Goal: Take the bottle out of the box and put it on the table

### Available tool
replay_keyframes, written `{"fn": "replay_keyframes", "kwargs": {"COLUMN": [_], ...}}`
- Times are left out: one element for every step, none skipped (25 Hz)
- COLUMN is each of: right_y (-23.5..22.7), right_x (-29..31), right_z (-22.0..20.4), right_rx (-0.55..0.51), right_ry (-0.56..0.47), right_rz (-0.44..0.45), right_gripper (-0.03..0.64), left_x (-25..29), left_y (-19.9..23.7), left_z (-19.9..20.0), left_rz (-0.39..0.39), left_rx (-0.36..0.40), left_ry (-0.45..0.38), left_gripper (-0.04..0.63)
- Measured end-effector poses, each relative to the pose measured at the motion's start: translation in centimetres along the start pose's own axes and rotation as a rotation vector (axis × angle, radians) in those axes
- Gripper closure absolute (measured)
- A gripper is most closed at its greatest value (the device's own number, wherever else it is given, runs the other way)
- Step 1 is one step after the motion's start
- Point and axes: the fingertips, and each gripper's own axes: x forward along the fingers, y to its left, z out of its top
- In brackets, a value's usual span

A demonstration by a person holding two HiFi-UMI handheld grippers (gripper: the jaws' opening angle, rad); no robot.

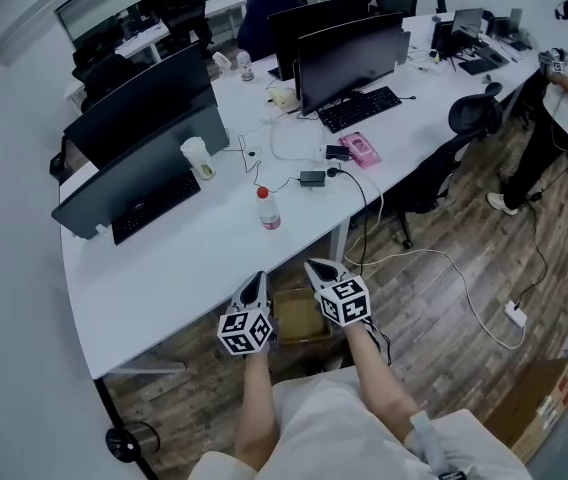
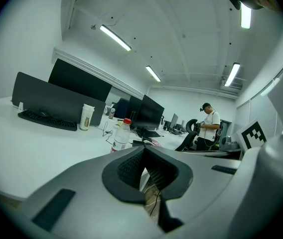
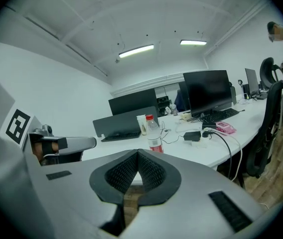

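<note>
Bottle [image 1: 268,209] upright on the white counter [image 1: 164,268], at 12 o'clock from both grippers; cardboard box [image 1: 299,318] on the floor under the counter edge, between them. Left gripper [image 1: 256,283] and right gripper [image 1: 320,267] empty, fingers together. Around the bottle: cup [image 1: 198,158] at 10 o'clock, black adapter [image 1: 312,178] at 2 o'clock, keyboard [image 1: 154,206] at 9 o'clock.
</note>
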Motion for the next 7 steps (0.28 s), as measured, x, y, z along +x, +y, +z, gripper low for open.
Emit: {"fn": "replay_keyframes", "kwargs": {"right_y": [0.06,-0.01,-0.14,-0.26,-0.33,-0.37,-0.39], "right_x": [0.07,0.07,0.02,-0.04,-0.08,-0.11,-0.13], "right_z": [0.05,0.05,0.04,0.03,0.04,0.06,0.09], "right_rx": [-0.001,-0.003,-0.004,-0.005,-0.006,-0.006,-0.006], "right_ry": [-0.001,-0.002,-0.001,-0.001,0.000,-0.001,-0.001], "right_rz": [0.002,0.003,0.002,0.000,0.000,0.000,0.000], "right_gripper": [0.578,0.578,0.578,0.578,0.578,0.578,0.578], "left_x": [0.03,0.10,0.19,0.27,0.33,0.37,0.39], "left_y": [0.00,-0.04,-0.12,-0.19,-0.24,-0.26,-0.28], "left_z": [0.00,-0.04,-0.11,-0.17,-0.20,-0.21,-0.21], "left_rz": [-0.001,-0.001,-0.003,-0.004,-0.004,-0.004,-0.004], "left_rx": [0.000,-0.001,-0.002,-0.003,-0.004,-0.004,-0.004], "left_ry": [-0.001,-0.001,-0.002,-0.002,-0.001,-0.001,0.000], "left_gripper": [0.580,0.580,0.580,0.580,0.580,0.580,0.580]}}
